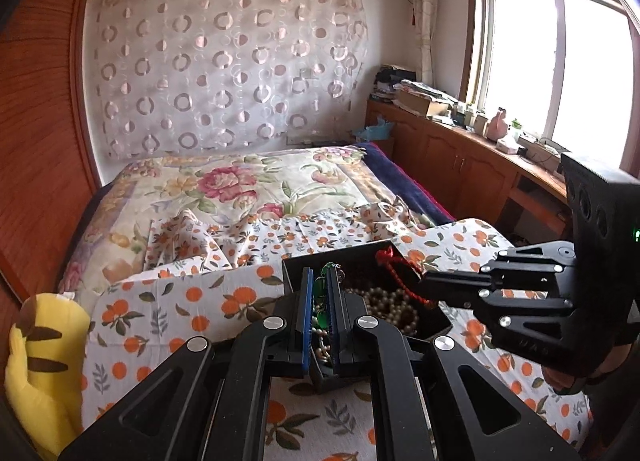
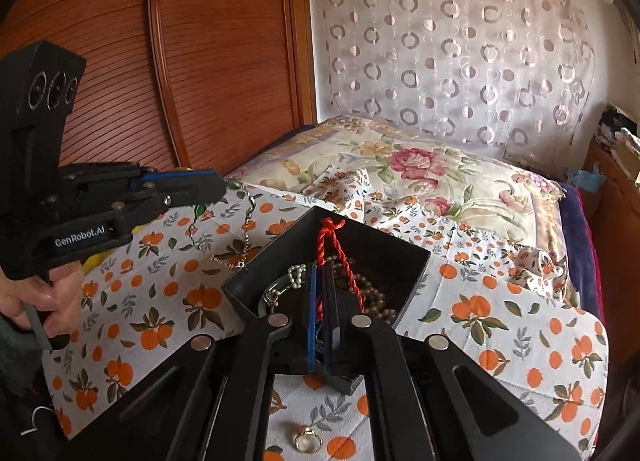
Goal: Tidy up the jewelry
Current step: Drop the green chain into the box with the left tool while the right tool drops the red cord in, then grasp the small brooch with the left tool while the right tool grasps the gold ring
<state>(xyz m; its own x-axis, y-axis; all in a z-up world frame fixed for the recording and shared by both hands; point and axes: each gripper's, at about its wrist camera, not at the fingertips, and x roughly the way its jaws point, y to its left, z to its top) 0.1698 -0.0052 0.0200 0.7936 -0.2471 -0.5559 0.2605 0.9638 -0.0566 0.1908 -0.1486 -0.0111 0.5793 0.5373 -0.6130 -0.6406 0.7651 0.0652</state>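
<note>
A home bedroom: floral-quilted bed (image 1: 248,189), wooden wardrobe (image 2: 180,61), curtained wall.

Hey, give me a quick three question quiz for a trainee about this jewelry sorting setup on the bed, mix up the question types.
1. True or false: the left gripper holds a chain with green beads lifted outside the black box.
2. Multiple choice: what is the right gripper pinching? A) pearl strand B) red twisted cord C) ring
3. Fill in: a gold ring lies on the orange-print ____ in front of the box.

Key: 1 true; 2 B; 3 cloth.
</note>
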